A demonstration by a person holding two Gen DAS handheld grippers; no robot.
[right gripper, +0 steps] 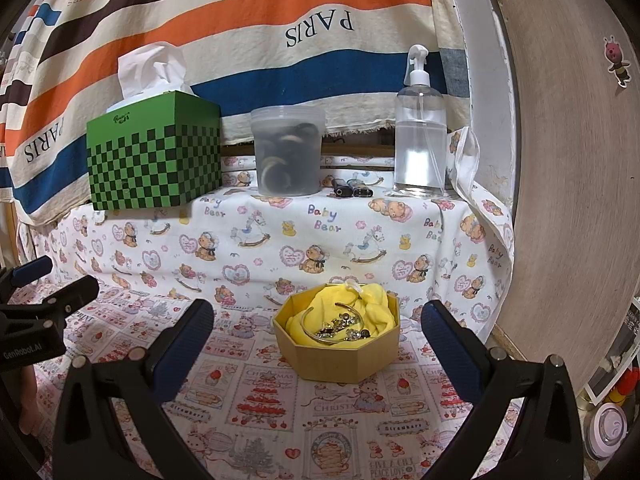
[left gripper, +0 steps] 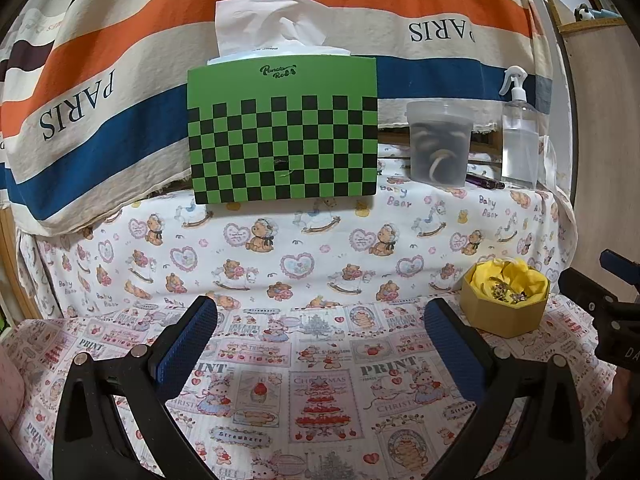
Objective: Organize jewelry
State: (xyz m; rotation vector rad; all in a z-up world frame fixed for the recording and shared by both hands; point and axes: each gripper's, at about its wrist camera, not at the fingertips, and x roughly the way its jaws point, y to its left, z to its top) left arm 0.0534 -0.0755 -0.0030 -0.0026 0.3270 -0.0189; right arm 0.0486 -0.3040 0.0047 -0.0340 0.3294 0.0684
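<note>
Both your left gripper (left gripper: 320,336) and right gripper (right gripper: 318,338) stand wide open, holding nothing; the jewelry (right gripper: 340,326) lies tangled in the yellow-lined octagonal cardboard box (right gripper: 340,364), so pinch only one piece, gently.

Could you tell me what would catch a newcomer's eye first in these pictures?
Probably the green-and-black chequered tissue box on the raised shelf at the back, under the striped hanging cloth. Next, the tan octagonal box lined with yellow fabric and holding jewelry, on the printed cloth between the open right gripper's fingers.
</note>
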